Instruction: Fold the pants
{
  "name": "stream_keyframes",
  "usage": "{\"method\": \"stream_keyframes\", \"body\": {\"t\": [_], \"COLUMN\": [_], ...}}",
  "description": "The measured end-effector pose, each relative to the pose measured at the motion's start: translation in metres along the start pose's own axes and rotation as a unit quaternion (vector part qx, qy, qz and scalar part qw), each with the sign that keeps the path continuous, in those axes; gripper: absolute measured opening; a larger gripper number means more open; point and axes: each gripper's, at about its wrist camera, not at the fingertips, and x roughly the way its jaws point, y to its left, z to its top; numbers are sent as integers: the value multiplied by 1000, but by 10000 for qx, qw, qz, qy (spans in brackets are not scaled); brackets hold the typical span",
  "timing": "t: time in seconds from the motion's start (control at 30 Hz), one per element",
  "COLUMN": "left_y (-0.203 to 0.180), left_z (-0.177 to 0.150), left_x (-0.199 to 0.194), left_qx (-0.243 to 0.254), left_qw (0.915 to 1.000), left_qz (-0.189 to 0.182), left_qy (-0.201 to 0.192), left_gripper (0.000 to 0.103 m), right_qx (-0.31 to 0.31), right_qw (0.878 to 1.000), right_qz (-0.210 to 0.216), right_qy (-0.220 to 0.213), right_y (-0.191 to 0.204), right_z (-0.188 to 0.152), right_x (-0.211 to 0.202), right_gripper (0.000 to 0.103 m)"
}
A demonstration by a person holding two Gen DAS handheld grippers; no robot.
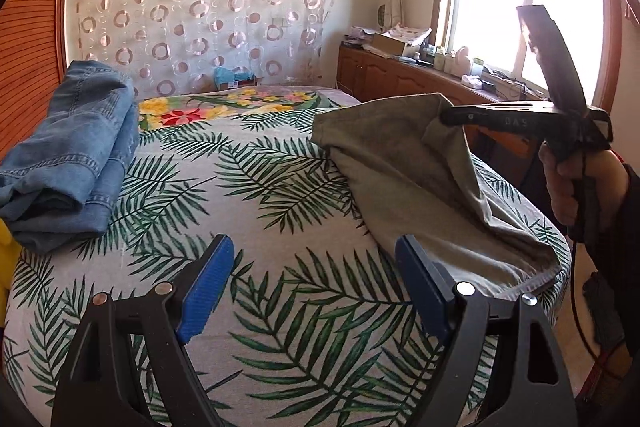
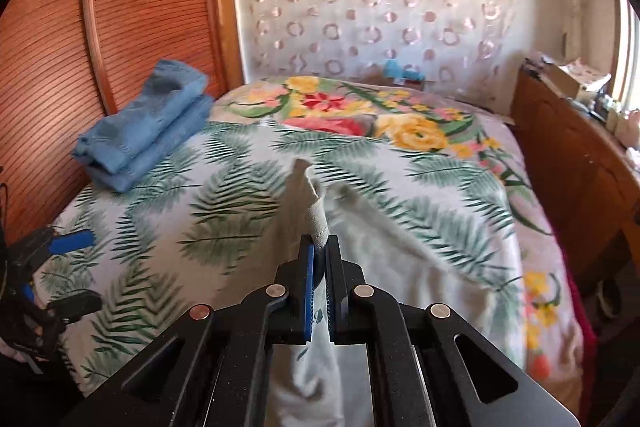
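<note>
Grey-green pants (image 1: 424, 183) lie on the right side of the bed, one end lifted. My right gripper (image 2: 320, 247) is shut on a bunched edge of the pants (image 2: 316, 211) and holds it above the sheet; it also shows in the left wrist view (image 1: 452, 117), with the cloth hanging from it. My left gripper (image 1: 316, 255) is open and empty, low over the leaf-print sheet, just left of the pants' near end. It shows at the left edge of the right wrist view (image 2: 68, 267).
Folded blue jeans (image 1: 76, 159) are stacked at the bed's left side by the slatted wooden wall (image 2: 52, 67). The bed (image 1: 240, 195) has a leaf-print sheet and a floral blanket (image 2: 360, 115) at the far end. A cluttered wooden cabinet (image 1: 400, 75) runs under the window.
</note>
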Motion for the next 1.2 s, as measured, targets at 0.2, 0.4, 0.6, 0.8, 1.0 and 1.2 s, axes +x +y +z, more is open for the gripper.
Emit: {"method": "stream_keyframes", "body": {"t": [0.2,0.4,0.6,0.8,1.0,1.2], "left_y": [-12,-26,-31,-32,-33,-34], "left_z": [5,0,-4,-4,-6,-7], "left_x": [13,29,34,38,42,48], "left_qx": [129,397,522,516,527,554], "left_qw": [9997,9984,9975,9972,9963,9950], "left_qz": [-169,-220,-208,-205,-211,-215], "left_qy": [88,322,438,509,641,808], "left_gripper": [84,84,84,84,84,84], "right_qx": [189,275,288,229,80,68], "right_qw": [9989,9970,9968,9990,9959,9948], "right_qz": [-377,-694,-731,-130,-6,-43], "right_qy": [223,224,156,357,899,1019], "right_y": [-23,-25,-24,-15,-11,-16], "right_z": [5,12,10,1,-8,-10], "right_x": [17,22,23,38,78,94], "right_gripper": [5,12,30,30,30,22]}}
